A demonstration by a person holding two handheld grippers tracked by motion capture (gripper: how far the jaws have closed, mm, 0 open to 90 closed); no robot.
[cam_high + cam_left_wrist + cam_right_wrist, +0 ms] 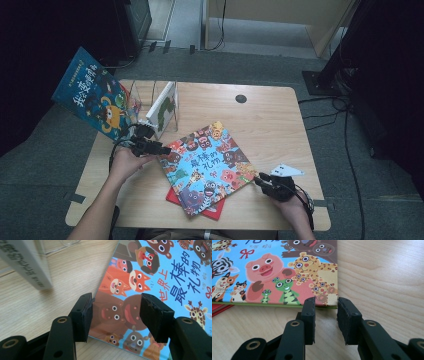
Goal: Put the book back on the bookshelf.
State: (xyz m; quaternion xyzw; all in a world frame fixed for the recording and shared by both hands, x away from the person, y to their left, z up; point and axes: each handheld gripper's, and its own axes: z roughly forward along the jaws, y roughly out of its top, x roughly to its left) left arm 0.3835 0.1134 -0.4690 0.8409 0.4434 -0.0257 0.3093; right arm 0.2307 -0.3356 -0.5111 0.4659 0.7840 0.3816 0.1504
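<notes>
My left fingers (116, 315) stand apart over one corner of the blue animal book (207, 165), my right fingers (325, 315) apart at its opposite corner, gripping nothing yet; I judge I'm set to lift it, so both must close on its edges. Four books: this one flat mid-surface (270, 115), a red book (212, 211) beneath it, a white book (162, 107) upright in the clear stand (150, 92) beyond it, a blue leaning book (92, 95) past that
</notes>
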